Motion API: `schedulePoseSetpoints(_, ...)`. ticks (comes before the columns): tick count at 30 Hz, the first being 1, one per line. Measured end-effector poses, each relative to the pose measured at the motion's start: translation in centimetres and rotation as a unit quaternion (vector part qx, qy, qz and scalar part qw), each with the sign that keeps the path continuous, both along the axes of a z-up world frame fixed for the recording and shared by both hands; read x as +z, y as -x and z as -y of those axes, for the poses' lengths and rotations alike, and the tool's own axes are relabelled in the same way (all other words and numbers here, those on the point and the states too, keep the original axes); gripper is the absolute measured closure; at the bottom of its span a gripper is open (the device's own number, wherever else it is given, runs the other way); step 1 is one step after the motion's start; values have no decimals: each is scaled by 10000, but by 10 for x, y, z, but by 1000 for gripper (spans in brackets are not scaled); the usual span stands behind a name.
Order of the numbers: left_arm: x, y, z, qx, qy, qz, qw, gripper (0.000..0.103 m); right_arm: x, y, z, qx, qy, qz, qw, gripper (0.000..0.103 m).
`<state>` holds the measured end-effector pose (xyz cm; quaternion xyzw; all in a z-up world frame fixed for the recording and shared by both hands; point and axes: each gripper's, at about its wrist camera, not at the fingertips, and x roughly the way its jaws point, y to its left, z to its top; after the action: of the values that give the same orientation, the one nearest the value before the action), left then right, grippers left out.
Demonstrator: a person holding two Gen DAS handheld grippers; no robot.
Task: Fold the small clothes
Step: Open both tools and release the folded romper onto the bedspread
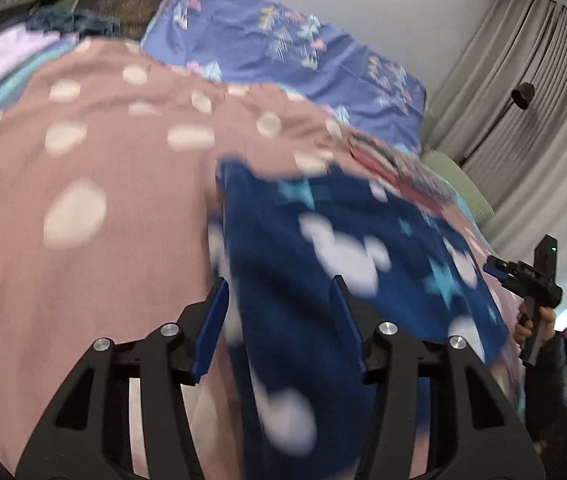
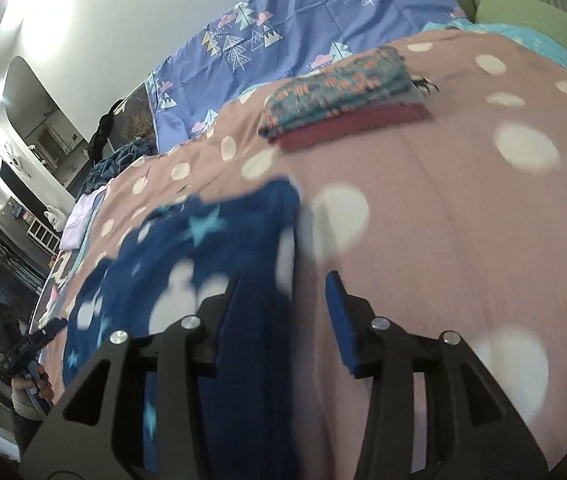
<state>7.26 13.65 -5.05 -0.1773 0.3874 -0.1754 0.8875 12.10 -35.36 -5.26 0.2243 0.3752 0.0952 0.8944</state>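
free: pink bedspread point(image 2: 463, 240) right | obstacle: folded stack point(image 2: 343, 108) far side

The small dark blue fleece garment point(image 1: 347, 248) has white cloud-like shapes and light turquoise stars. The dusty pink bed cover point(image 1: 103, 168) under it has big cream-white dots. The violet-blue pillow point(image 2: 291, 28) shows small trees, mountains and pink clouds. In the folded stack, the teal cloth with orange marks point(image 2: 339, 92) lies on a dark red cloth point(image 2: 363, 124).

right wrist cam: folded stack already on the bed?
Yes. A folded stack of patterned teal and dark red pieces lies on the dotted pink bedspread, beyond the blue star garment.
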Motion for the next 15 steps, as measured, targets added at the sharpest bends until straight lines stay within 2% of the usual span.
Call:
schedulePoseSetpoints(4, -34, 31, -4, -23, 416, -513, 9978, 50, -20, 45, 5, -207, -51, -143, 9997, 54)
schedulePoseSetpoints(5, -40, 36, -5, -46, 586, -607, 9964, 56, -26, 54, 6, -247, -124, -205, 9994, 54)
schedulePoseSetpoints(6, -43, 40, -5, -104, 750, -625, 9952, 82, -31, 60, 7, -269, -195, -266, 9991, 54)
schedulePoseSetpoints(7, -40, 46, -3, -145, 727, -571, 9956, 83, -35, 65, 6, -291, -233, -319, 9988, 54)
schedulePoseSetpoints(8, -35, 51, 0, -144, 522, -511, 9972, 88, -36, 68, 6, -306, -220, -334, 9987, 54)
schedulePoseSetpoints(9, -27, 56, 5, -168, 149, -437, 9988, 91, -37, 73, 5, -330, -197, -335, 9987, 54)
schedulePoseSetpoints(12, -36, 59, 13, -256, -693, -531, 9958, 92, -32, 83, 1, -301, -180, -216, 9992, 53)
schedulePoseSetpoints(15, -44, 60, 15, -150, -728, -481, 9961, 92, -35, 86, -1, -317, -195, -186, 9991, 53)
